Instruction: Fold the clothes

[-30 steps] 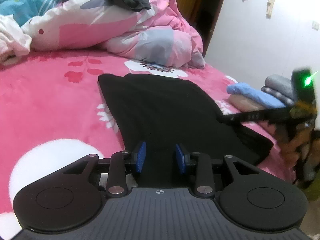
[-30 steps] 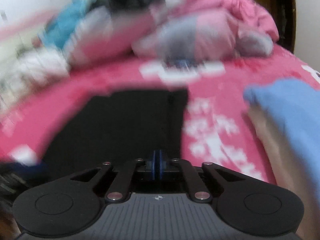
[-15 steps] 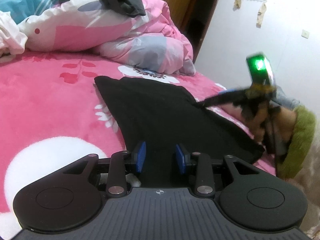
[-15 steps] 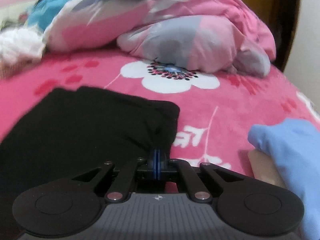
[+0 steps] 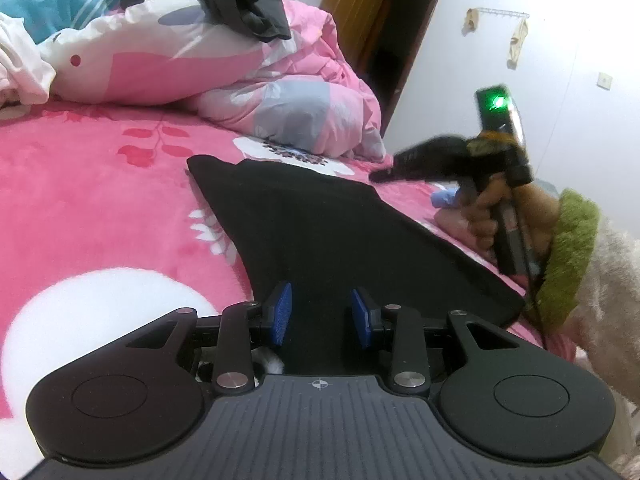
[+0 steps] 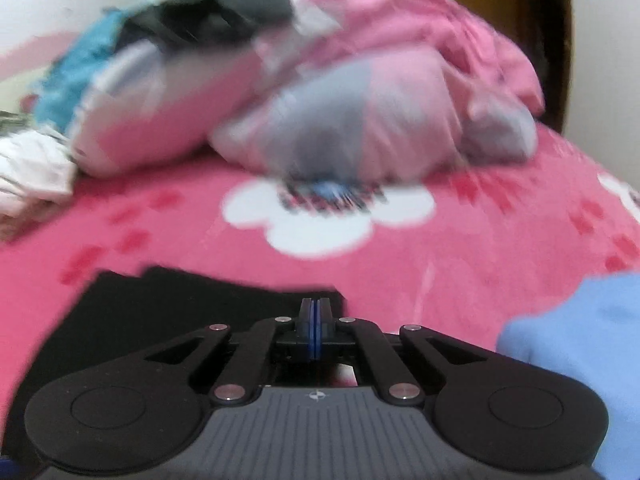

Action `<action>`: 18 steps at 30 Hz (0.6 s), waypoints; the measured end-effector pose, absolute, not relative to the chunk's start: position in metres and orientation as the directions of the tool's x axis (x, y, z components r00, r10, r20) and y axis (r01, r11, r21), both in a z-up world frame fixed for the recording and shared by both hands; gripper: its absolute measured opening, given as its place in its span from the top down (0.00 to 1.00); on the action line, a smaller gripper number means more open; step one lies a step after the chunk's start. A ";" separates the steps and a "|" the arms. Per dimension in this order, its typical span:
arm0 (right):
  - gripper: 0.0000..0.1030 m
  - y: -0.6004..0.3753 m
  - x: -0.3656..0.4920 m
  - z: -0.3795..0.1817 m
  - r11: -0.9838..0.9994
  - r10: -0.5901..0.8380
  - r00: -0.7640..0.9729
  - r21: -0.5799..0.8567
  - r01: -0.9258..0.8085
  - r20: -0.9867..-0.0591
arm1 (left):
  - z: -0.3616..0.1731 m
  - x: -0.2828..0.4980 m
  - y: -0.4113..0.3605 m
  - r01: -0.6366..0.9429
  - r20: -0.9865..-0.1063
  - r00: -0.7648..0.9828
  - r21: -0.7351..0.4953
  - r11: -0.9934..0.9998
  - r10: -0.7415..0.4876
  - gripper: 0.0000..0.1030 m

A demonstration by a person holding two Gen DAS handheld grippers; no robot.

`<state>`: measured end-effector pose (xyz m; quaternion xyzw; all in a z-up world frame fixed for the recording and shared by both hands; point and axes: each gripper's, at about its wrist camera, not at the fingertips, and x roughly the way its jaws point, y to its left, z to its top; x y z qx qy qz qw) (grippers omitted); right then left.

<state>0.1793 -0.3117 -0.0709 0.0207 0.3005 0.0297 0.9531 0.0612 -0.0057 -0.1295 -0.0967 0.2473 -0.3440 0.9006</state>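
1. Black garment (image 5: 340, 236), flat on pink floral bed (image 5: 100, 200), smooth matte fabric, tapered shape w/ straight edges.
2. Left tool (image 5: 320, 314): blue ribbed pads part open, over near end of garment; can't tell if gripping fabric.
3. Right tool (image 6: 315, 332): closed, pads pressed together, nothing held, above garment's far corner; view blurred.
4. Folded light-blue cloth (image 6: 580, 340) at right, soft.
5. Puffy pink/grey quilt (image 5: 248, 80) bunched behind.
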 end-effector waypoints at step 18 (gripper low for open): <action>0.79 -0.263 0.187 -0.033 0.991 -0.039 0.824 -0.125 -0.038 -0.565 | -0.133 0.060 -0.003 0.572 -0.347 0.650 -0.362 0.736 -0.676 0.68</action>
